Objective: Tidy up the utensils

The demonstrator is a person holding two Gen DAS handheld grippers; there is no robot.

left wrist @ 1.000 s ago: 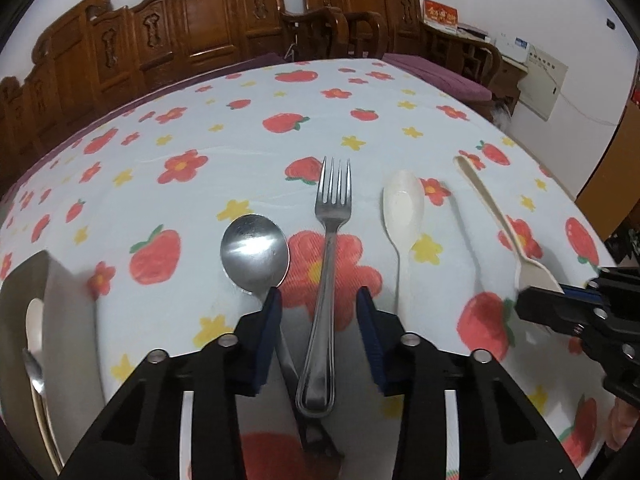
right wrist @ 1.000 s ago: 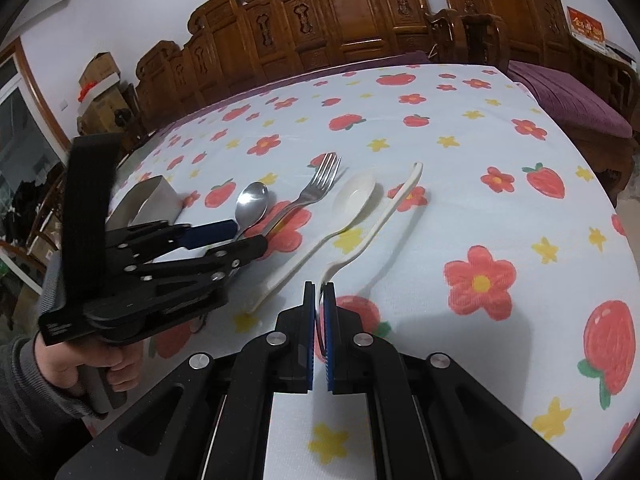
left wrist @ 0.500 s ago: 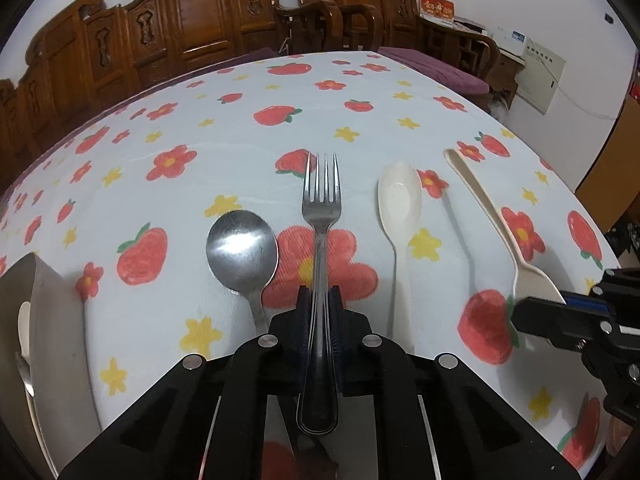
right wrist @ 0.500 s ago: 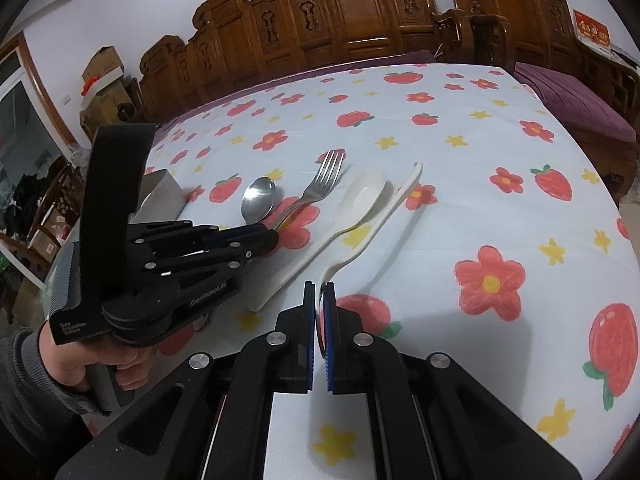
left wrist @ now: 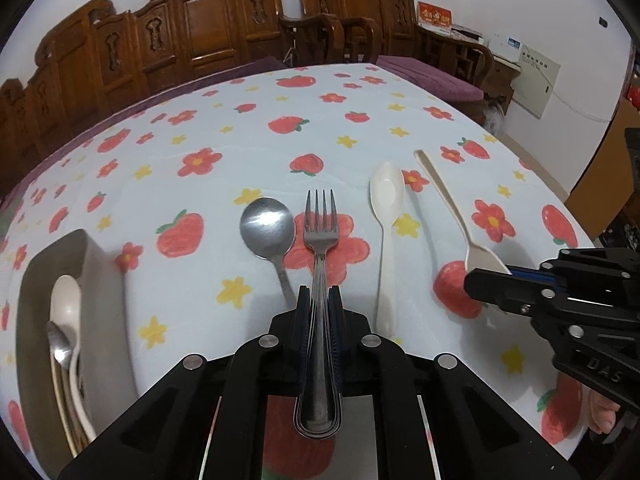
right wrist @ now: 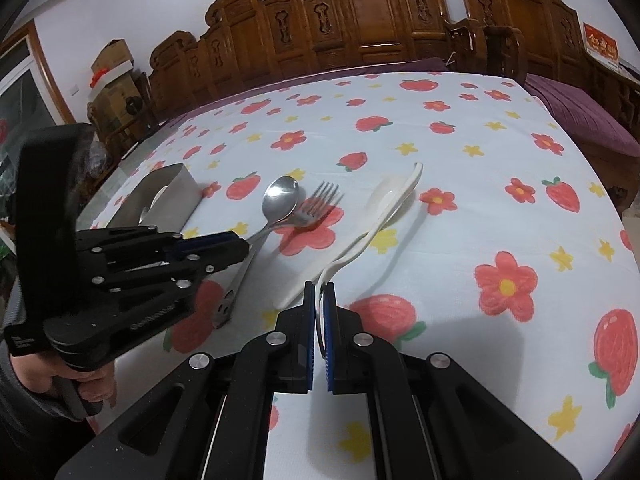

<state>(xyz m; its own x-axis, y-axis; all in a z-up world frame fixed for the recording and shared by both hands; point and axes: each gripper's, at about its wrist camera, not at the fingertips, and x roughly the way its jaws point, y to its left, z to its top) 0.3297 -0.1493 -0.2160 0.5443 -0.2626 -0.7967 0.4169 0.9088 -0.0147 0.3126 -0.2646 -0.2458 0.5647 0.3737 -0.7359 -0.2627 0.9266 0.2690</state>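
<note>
My left gripper [left wrist: 319,300] is shut on the metal fork [left wrist: 320,236] and holds it lifted, tines pointing away. It also shows in the right wrist view [right wrist: 240,246] with the fork [right wrist: 316,208]. My right gripper [right wrist: 319,292] is shut on the cream plastic fork [right wrist: 384,212], raised off the cloth; the left wrist view shows it [left wrist: 486,276] gripping the tine end [left wrist: 444,196]. A metal spoon [left wrist: 267,232] and a cream plastic spoon [left wrist: 386,216] lie on the tablecloth between them.
A metal utensil box [left wrist: 86,264] at the left holds several spoons; it also shows in the right wrist view [right wrist: 176,188]. The table has a strawberry and flower cloth [left wrist: 224,128]. Carved wooden chairs [left wrist: 208,32] stand behind it.
My left gripper closed on the metal fork and lifted it off the cloth. My right gripper stayed shut on the plastic fork and raised it slightly.
</note>
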